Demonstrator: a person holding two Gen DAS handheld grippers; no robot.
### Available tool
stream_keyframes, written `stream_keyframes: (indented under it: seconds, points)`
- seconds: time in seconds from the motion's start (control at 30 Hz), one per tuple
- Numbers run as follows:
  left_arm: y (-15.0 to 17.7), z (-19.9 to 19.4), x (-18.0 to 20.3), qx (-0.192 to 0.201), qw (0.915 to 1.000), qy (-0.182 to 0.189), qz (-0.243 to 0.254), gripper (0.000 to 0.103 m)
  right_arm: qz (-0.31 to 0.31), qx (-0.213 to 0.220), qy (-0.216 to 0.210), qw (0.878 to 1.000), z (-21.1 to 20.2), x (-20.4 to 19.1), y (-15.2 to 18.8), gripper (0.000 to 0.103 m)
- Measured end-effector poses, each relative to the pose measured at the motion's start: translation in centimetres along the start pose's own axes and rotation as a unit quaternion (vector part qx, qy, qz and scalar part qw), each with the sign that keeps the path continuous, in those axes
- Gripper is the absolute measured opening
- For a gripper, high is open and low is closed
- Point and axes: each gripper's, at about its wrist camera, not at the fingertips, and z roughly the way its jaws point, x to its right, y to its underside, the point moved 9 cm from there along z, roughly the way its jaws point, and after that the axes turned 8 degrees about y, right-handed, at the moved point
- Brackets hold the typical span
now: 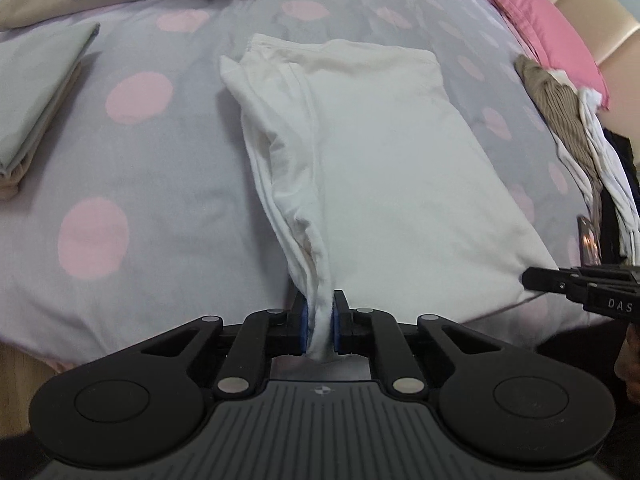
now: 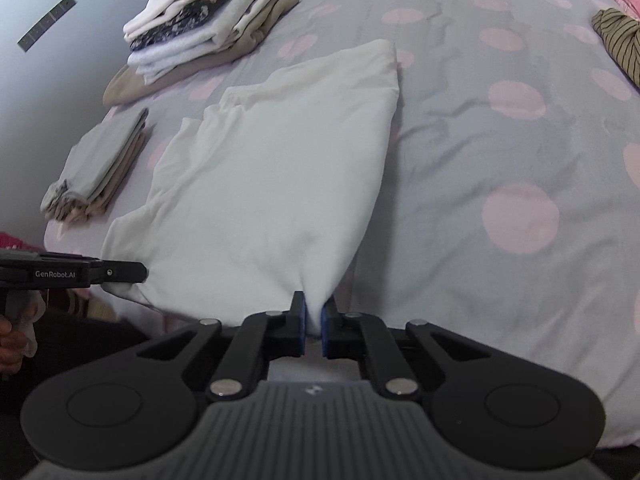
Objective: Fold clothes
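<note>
A white garment [image 1: 384, 152] lies part-folded on the grey bedspread with pink dots [image 1: 132, 184]. My left gripper [image 1: 320, 322] is shut on the garment's near left corner, and the cloth rises in a bunched ridge from between its blue pads. My right gripper [image 2: 313, 326] is shut on the near right corner of the same white garment [image 2: 280, 176]. Both near corners are lifted off the bed while the far end rests on it. The right gripper [image 1: 532, 280] shows at the right edge of the left wrist view, and the left gripper [image 2: 142, 271] at the left edge of the right wrist view.
A small folded grey-and-beige pile [image 2: 100, 164] lies left of the garment. A taller stack of folded clothes [image 2: 208, 20] sits behind it. Unfolded clothes, among them a brown striped one [image 1: 560, 100], lie at the right by a pink pillow [image 1: 536, 28]. A hand [image 2: 12, 344] holds the left tool.
</note>
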Motion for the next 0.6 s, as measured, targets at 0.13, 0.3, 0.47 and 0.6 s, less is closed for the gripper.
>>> stream_keyframes:
  seconds: [0.13,0.3,0.47,0.6]
  points:
    - [1.6,0.8,0.3,-0.021,0.9998,0.003,0.002,0.009,-0.010,-0.020,0.004,1.000,0.2,0.5,1.7,0.008]
    - [2.0,2.3,-0.9,-0.039,0.9987,0.017,-0.027,0.012,-0.010,-0.045,0.007,0.999,1.9,1.0,2.9,0.009]
    - [1.2,0.9,-1.5,-0.036,0.9992,0.007,-0.017,0.027,-0.023,-0.044,0.027,0.998,1.4,1.4,2.5,0.029]
    - [-2.2,-0.5,-2.1,0.004,0.9999,0.013,0.006,0.049,-0.031,-0.024,0.034,0.999,0.8,1.5,0.6,0.043]
